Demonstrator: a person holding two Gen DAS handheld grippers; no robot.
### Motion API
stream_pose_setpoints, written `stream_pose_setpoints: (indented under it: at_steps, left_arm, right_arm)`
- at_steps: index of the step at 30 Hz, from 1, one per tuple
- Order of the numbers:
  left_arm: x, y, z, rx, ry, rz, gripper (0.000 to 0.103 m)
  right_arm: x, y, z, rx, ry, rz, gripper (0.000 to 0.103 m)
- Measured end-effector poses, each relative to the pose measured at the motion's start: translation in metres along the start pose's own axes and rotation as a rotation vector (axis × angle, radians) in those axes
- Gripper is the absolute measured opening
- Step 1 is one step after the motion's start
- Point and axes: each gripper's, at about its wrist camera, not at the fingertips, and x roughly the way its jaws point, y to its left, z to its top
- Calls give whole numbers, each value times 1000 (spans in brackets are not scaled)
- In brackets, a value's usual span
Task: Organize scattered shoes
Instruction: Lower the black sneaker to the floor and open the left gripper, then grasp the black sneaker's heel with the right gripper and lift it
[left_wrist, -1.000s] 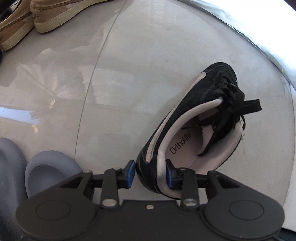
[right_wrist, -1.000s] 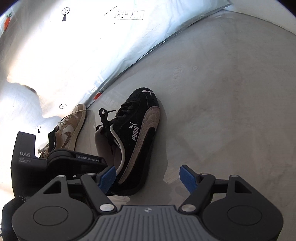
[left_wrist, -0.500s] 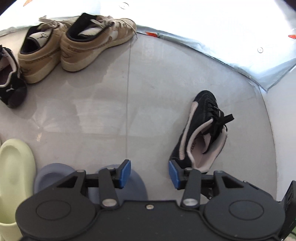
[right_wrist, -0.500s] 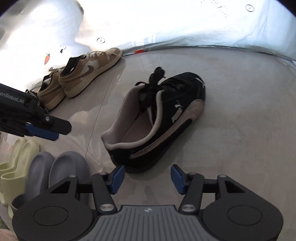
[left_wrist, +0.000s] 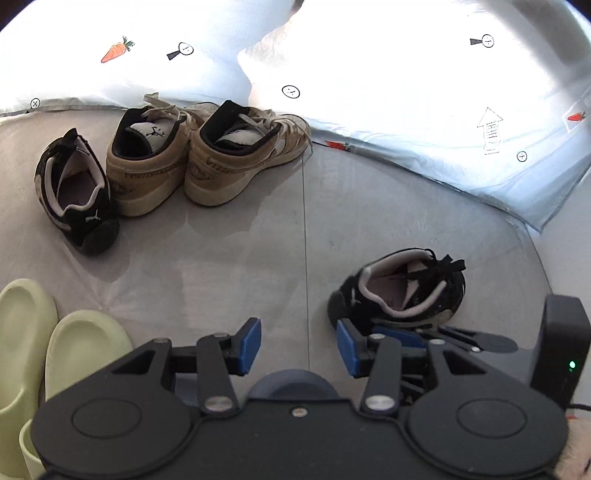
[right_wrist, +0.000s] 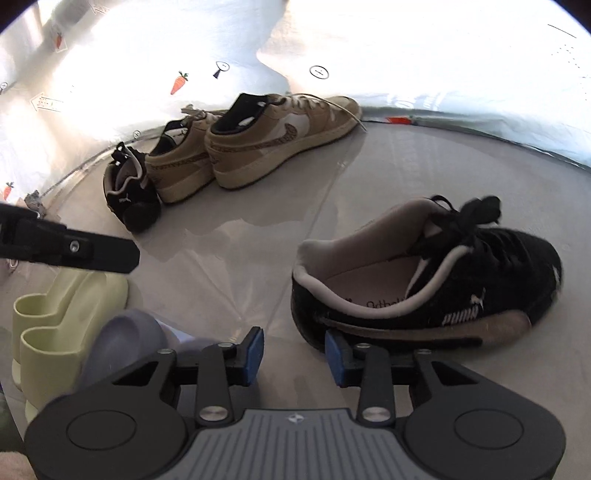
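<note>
Our right claw (right_wrist: 293, 350) has just been closing, nothing between its pads, its right pad beside the black shoe's (right_wrist: 436, 284) heel. Our left claw (left_wrist: 298, 345) hangs partly open and empty over the floor (left_wrist: 229, 266).

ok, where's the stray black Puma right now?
The stray black Puma lies alone on the grey floor, right side of both wrist views, its heel just beyond the right gripper, apart from the tan sneakers.

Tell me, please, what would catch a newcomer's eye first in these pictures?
Probably the lone black suede sneaker with black laces, standing apart on the pale glossy floor just beyond the right gripper, whose jaws have just been closing with nothing between them. Next, the row by the white patterned sheet: two tan suede sneakers side by side, with the matching black sneaker beside them.
</note>
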Motion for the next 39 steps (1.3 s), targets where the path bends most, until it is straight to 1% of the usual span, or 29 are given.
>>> stream_pose_setpoints:
  at_steps: [1,2,3,4,5,6,7,8,11,13,16,18,20,21,23,26,27,28,29,30,32,33,34,35,36,38,39]
  left_arm:
    - [1,0,1,3,2,3,46]
    - [1,0,0,9,0,6,46]
    - [2,0,0,15,-4,9,46]
    - [3,1,-1,23,-8,15,46]
    - [3,3,-2,32,-13,22,46]
    - [5,3,-2,40,-14,26,46]
    - [7,4,-1,49,-15,29,46]
    - [9,4,-1,57,-15,32,46]
    - [16,3,2,67,-7,27,46]
    - [19,0,4,77,-3,22,46]
    - [16,-2,4,90,-6,9,46]
    - [15,-2,2,85,0,3,46]
    - [16,0,0,81,8,11,46]
    - [17,1,-1,77,10,16,46]
    - [17,5,-1,65,12,19,46]
    - [17,10,1,36,9,16,46]
    - [16,11,2,29,8,18,46]
    - [15,12,2,26,8,18,46]
    - [14,13,3,24,7,18,46]
    - [13,13,3,25,5,14,46]
    - [10,14,3,31,0,5,46]
    - [9,14,2,36,-1,0,46]
    - [9,14,2,39,-3,-1,46]
    - [8,14,2,41,-5,-3,46]
    - [7,14,1,40,-7,-6,46]
    - [5,14,1,34,-14,-13,46]
    - [4,14,0,30,-16,-18,46]
  right_arm:
    - [-2,3,6,-44,-15,2,40]
    - [-5,7,10,-87,-30,4,43]
    - [-19,8,15,-167,-79,11,54]
    - [-26,8,16,-208,-104,12,66]
    - [-34,3,16,-263,-121,3,91]
    - [-43,-3,15,-326,-139,-7,102]
    - [-52,-9,15,-389,-157,-18,102]
    - [-52,-19,14,-446,-134,-30,102]
    - [-43,-54,13,-610,-29,-67,102]
    - [-25,-72,13,-700,47,-75,102]
    - [-5,-75,17,-822,69,-60,102]
    - [5,-72,23,-857,98,-31,99]
    - [18,-67,31,-884,142,6,98]
    - [24,-65,34,-871,163,14,95]
    - [31,-62,38,-799,167,-6,94]
    - [37,-57,44,-525,108,-143,84]
    - [39,-57,46,-412,91,-207,83]
    - [41,-57,49,-294,75,-275,83]
    - [42,-60,54,-122,54,-351,83]
    - [40,-65,58,-33,55,-359,85]
    - [35,-76,67,91,68,-338,87]
    - [36,-77,71,26,109,-325,89]
    - [39,-77,71,-75,147,-317,91]
    - [42,-77,69,-153,183,-308,96]
    - [46,-78,66,-225,218,-298,98]
    - [53,-84,60,-250,269,-261,96]
    - [55,-89,57,-232,279,-244,94]
